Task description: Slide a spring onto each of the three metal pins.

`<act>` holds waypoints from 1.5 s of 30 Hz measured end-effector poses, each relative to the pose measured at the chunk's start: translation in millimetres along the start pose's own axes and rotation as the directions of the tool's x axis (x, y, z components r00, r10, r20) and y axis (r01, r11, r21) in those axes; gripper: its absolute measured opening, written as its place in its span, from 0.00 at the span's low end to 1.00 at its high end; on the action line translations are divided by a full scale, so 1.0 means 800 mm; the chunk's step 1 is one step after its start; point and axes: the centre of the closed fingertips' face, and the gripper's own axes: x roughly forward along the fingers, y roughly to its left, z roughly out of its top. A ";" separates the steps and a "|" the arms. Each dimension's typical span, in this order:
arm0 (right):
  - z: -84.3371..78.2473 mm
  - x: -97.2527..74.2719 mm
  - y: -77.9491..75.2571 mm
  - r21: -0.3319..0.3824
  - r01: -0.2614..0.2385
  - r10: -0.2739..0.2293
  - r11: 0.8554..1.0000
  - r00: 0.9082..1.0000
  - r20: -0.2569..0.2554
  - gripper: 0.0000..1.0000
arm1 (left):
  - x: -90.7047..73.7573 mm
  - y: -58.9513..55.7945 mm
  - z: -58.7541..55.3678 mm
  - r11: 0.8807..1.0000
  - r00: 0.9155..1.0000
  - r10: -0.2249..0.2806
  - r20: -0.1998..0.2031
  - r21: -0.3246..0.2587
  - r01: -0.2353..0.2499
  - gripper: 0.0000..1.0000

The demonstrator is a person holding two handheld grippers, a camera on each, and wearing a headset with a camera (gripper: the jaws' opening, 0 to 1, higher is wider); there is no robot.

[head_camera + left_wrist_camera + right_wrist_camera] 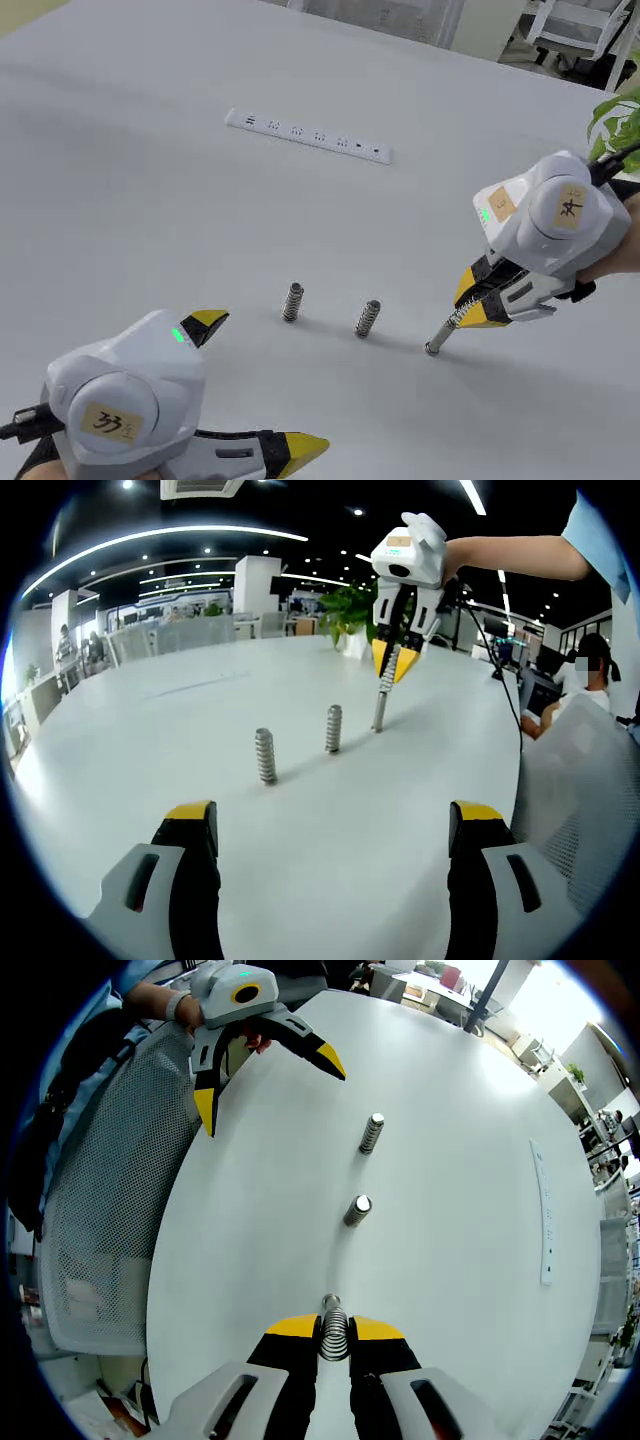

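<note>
Two metal pins stand on the white table [150,200], each with a spring over it: the left one [292,302] [265,755] [372,1132] and the middle one [368,318] [333,728] [358,1209]. The third pin [436,344] [379,716] [331,1303] is bare at its base. My right gripper [466,314] [393,666] [336,1329] is shut on a spring [458,320] [388,672] [335,1334] whose lower end sits around that pin's top. My left gripper [256,385] [332,818] [268,1068] hangs open near the front edge, holding nothing.
A white power strip [308,135] [545,1210] lies across the far middle of the table. A green plant [618,122] [345,605] stands at the right edge. A mesh chair [110,1190] sits beside the table, and a person [590,670] sits further off.
</note>
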 end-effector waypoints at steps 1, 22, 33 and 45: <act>0.000 0.000 0.000 0.001 -0.002 0.002 1.000 1.000 0.000 0.08 | 0.000 -0.001 0.000 1.000 1.000 -0.002 -0.002 -0.004 0.002 0.95; -0.005 0.011 -0.004 -0.011 -0.016 0.016 1.000 1.000 -0.025 0.08 | -0.001 0.001 -0.002 1.000 1.000 -0.005 -0.003 -0.019 0.005 0.92; -0.005 0.023 -0.004 -0.027 -0.037 0.036 0.999 0.998 -0.049 0.08 | -0.002 0.001 -0.003 1.000 1.000 -0.006 -0.003 -0.025 0.006 0.91; -0.010 0.043 -0.003 -0.029 -0.068 0.065 0.997 0.995 -0.074 0.08 | -0.001 0.002 -0.002 1.000 1.000 -0.004 -0.003 -0.028 0.004 0.90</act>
